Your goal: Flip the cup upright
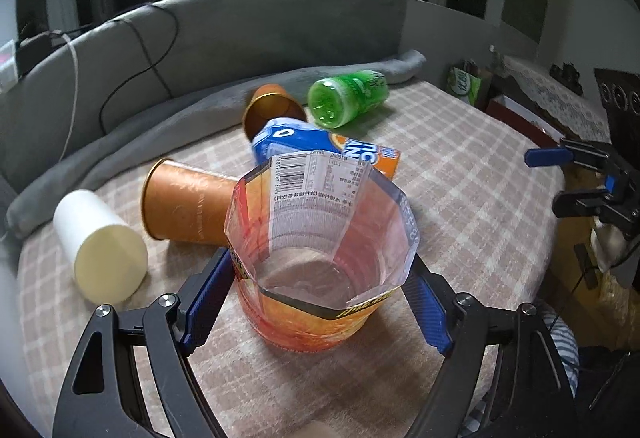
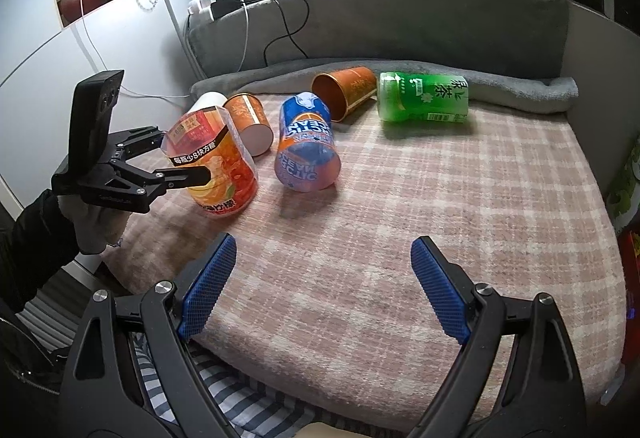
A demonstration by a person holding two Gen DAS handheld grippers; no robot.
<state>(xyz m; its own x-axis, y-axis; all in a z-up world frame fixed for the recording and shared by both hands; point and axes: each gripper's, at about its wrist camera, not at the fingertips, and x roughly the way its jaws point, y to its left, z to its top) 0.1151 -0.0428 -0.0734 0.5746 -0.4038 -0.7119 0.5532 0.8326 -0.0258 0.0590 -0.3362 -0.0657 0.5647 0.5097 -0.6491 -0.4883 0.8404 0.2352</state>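
Note:
An orange-red labelled clear plastic cup (image 1: 316, 302) stands nearly upright, mouth up, on the checked cloth, held between the blue pads of my left gripper (image 1: 320, 282). The right wrist view shows the same cup (image 2: 218, 170) tilted slightly, with the left gripper (image 2: 192, 174) clamped on its sides. My right gripper (image 2: 322, 286) is open and empty above the near part of the cloth; it also shows at the right edge of the left wrist view (image 1: 560, 178).
Lying on their sides on the cloth: a white cup (image 1: 100, 242), two orange paper cups (image 1: 184, 202) (image 1: 272, 110), a blue-orange cup (image 2: 306, 146), a green cup (image 2: 424, 98). A grey padded rim (image 2: 400, 14) runs behind. The table edge drops off at the right.

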